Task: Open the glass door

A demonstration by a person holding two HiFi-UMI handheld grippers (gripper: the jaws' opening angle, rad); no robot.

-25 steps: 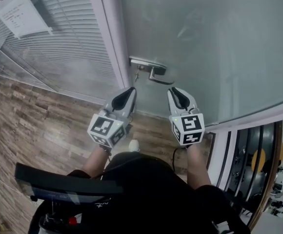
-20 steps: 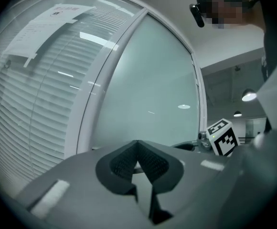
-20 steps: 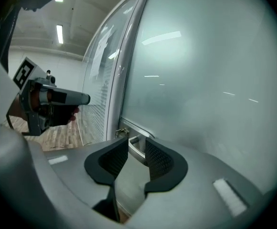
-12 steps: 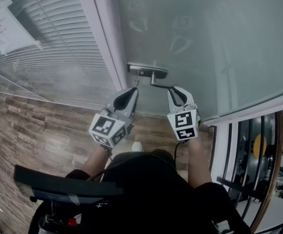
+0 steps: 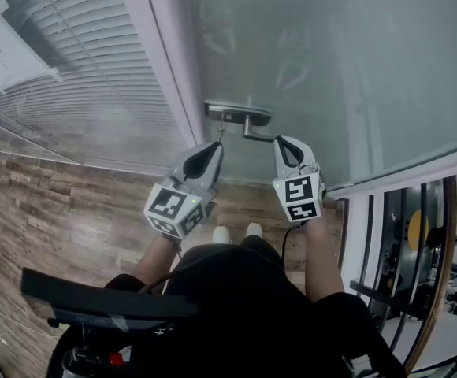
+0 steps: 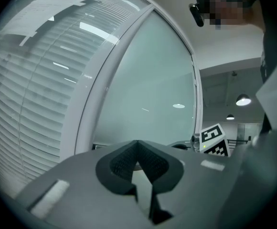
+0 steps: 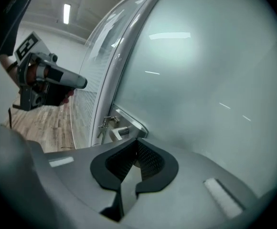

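Note:
The frosted glass door (image 5: 331,69) carries a metal handle plate (image 5: 238,113) with a lever (image 5: 256,136) and a key (image 5: 221,128) hanging under it. My right gripper (image 5: 282,142) is shut, its tip at the free end of the lever. Nothing shows between its pads (image 7: 137,142), and the lever (image 7: 122,131) runs out of sight beneath them, so contact cannot be told. My left gripper (image 5: 211,146) hovers shut just below the key, near the door frame (image 5: 169,69). Its jaws (image 6: 137,144) hold nothing.
Window blinds (image 5: 87,69) fill the wall left of the white frame, with a paper notice (image 5: 8,50) taped high up. Wood-look flooring (image 5: 55,211) lies below. A second glazed partition (image 5: 386,242) stands to the right.
My right gripper has closed in on the lever's free end, which was apart from it before. The left gripper has shifted only slightly, staying under the key.

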